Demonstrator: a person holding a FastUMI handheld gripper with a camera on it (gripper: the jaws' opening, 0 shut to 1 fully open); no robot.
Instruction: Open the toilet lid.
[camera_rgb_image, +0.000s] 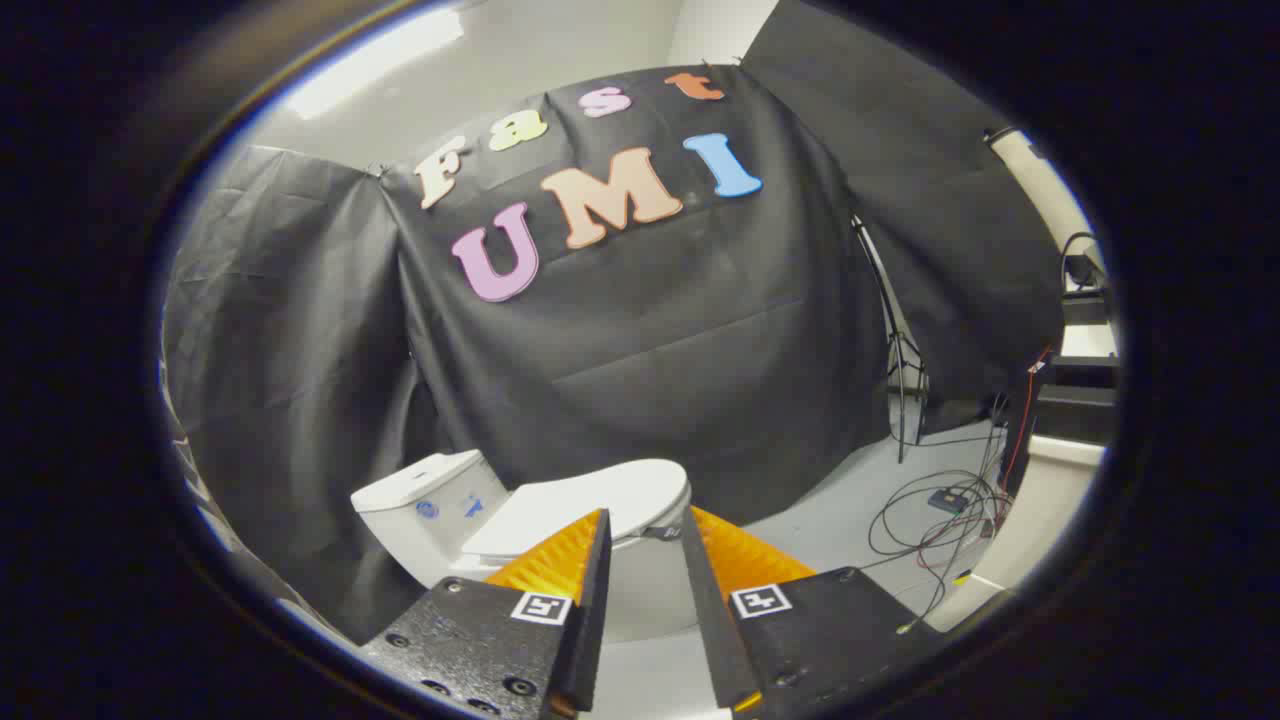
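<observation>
Against black cloth, toilet (520, 530) with flat lid (590, 505) fronts toward parted, empty tongs (645, 525).

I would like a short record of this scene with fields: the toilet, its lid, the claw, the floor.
toilet: white toilet stands before the black cloth wall, tank behind the lid
lid: toilet lid is down, closed
claw: claw is open, holds nothing; the lid's front edge lies just ahead of the fingers, no contact visible
floor: pale floor with loose cables beside the toilet
task state: lid not yet opened
</observation>
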